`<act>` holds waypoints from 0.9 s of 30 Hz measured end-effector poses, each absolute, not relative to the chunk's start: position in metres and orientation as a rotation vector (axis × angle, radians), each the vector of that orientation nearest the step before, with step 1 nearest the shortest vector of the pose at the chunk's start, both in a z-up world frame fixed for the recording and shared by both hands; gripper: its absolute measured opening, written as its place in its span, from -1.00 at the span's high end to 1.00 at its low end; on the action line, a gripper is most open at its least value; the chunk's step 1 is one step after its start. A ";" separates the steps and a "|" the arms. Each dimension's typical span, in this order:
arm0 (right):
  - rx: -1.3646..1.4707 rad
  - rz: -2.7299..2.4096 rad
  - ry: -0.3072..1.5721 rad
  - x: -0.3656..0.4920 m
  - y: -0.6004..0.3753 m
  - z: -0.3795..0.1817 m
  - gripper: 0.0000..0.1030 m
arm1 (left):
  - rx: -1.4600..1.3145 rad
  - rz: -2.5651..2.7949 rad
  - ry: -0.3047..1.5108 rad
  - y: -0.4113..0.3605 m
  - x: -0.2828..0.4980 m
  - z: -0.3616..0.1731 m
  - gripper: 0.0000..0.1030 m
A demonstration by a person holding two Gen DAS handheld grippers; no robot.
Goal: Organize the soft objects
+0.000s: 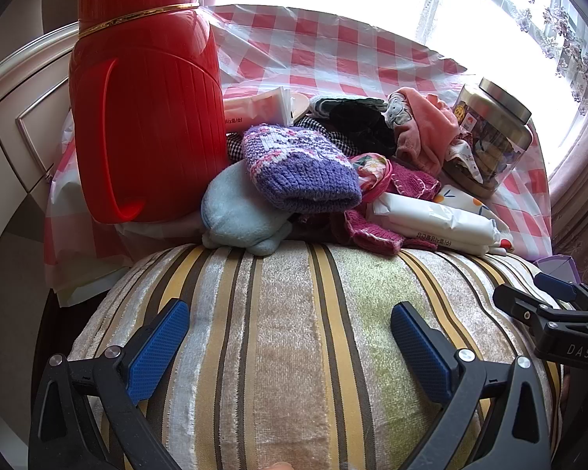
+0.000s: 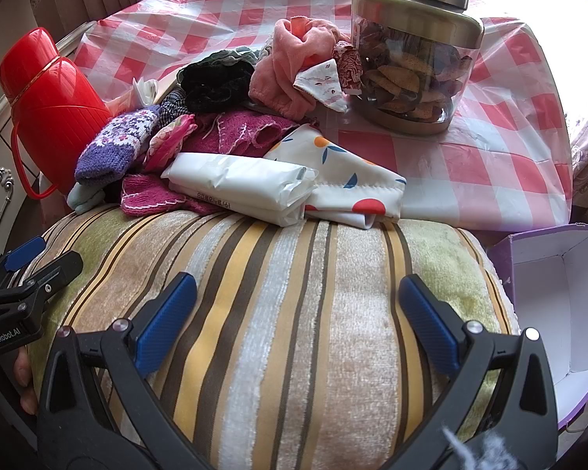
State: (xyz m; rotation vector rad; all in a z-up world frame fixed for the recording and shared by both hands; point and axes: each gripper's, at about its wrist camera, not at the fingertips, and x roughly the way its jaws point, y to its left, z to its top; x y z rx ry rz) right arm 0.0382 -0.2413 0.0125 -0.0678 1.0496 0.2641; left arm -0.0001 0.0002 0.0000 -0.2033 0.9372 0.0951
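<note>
A striped velvet cushion (image 1: 294,333) fills the foreground of both wrist views (image 2: 286,313). My left gripper (image 1: 290,337) is open above it, empty. My right gripper (image 2: 298,313) is open above it too, empty, and shows at the right edge of the left wrist view (image 1: 545,301). Behind the cushion lies a pile of soft things on the checked table: a purple knit hat (image 1: 298,164), a light blue sock (image 1: 239,211), magenta knitwear (image 2: 247,133), a pink garment (image 2: 294,74), a dark velvet piece (image 2: 215,78), a fruit-print cloth (image 2: 345,172) and a white tissue pack (image 2: 239,188).
A tall red thermos (image 1: 145,117) stands at the pile's left. A glass jar with metal lid (image 2: 411,66) stands at the right. An open purple cardboard box (image 2: 556,297) sits right of the cushion. A white drawer cabinet (image 1: 11,129) is at the left. The table wears a red-checked plastic cover (image 2: 490,149).
</note>
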 end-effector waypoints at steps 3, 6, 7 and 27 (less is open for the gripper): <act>-0.066 0.275 1.059 0.039 -0.243 0.013 -1.00 | -0.203 0.096 0.938 0.000 0.000 0.000 -1.00; -0.072 0.306 1.090 0.042 -0.244 0.013 -1.00 | -0.207 0.099 0.940 0.000 0.000 0.000 -1.00; -0.073 0.314 1.097 0.043 -0.244 0.013 -1.00 | -0.206 0.102 0.940 0.000 0.000 0.000 -1.00; -0.071 0.306 1.086 0.043 -0.244 0.013 -1.00 | -0.201 0.106 0.944 0.002 0.000 0.002 -1.00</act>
